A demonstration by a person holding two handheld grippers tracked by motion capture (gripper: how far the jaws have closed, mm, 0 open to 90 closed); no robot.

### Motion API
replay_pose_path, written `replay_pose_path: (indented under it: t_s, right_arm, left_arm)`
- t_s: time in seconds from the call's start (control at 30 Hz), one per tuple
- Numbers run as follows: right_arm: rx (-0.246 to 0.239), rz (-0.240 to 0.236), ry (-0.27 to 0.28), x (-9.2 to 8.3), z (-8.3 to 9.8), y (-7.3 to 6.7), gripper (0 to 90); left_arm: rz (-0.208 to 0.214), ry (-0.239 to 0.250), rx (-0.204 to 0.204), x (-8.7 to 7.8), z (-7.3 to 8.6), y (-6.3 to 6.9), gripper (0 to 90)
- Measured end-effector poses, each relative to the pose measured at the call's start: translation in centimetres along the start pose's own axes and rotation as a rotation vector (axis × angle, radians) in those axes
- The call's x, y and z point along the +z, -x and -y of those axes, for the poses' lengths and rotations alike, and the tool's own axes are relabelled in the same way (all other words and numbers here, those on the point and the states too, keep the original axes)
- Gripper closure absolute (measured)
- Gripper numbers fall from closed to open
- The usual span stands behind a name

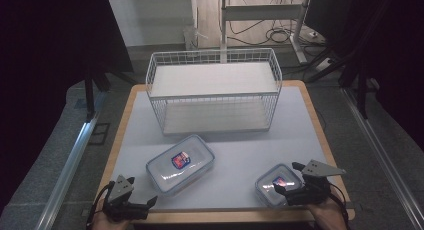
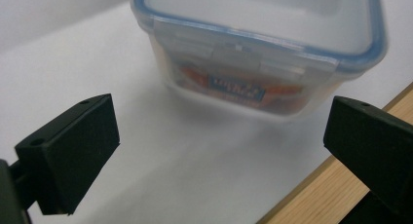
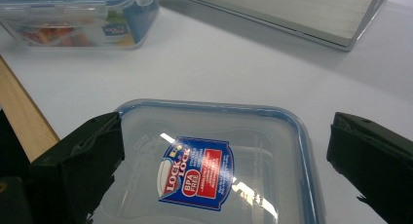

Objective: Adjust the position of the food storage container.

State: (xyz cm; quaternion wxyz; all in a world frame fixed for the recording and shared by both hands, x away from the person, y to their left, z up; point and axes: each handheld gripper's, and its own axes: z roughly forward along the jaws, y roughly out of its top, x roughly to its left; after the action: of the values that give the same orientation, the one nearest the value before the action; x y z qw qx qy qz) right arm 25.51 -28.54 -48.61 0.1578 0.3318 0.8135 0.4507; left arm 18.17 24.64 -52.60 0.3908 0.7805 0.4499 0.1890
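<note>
A large clear lidded box [image 1: 180, 163] with a blue seal lies on the white mat, left of centre. My left gripper [image 1: 141, 191] rests near the front left edge, open, a short way from that box. In the left gripper view the box [image 2: 263, 44] lies ahead of the gripper [image 2: 219, 151], whose jaws stand wide with only mat between them. A smaller square lidded box [image 1: 277, 184] sits at the front right. My right gripper [image 1: 289, 177] is open over it. In the right gripper view the gripper [image 3: 224, 165] straddles the labelled lid [image 3: 209, 170], with the right jaw clear of it.
A white wire basket [image 1: 215, 90] with a shelf stands at the back of the mat [image 1: 240, 150]. The wooden table edge [image 1: 225, 217] runs along the front. The large box [image 3: 73, 19] and the basket's base [image 3: 292, 14] lie beyond the small box in the right gripper view.
</note>
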Motion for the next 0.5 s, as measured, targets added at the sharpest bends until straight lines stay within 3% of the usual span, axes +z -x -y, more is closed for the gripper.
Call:
replay_pose_path:
  t_s: [0.17, 0.5]
  right_arm:
    - [-0.014, 0.015, 0.016, -0.12, -0.02, -0.07, 0.5]
    - [-0.023, 0.021, -0.010, 0.18, 0.04, -0.18, 0.8]
  left_arm:
    - [-0.001, 0.002, -0.069, -0.01, 0.12, -0.68, 0.0]
    - [-0.027, -0.036, -0.019, 0.36, -0.11, -0.13, 0.6]
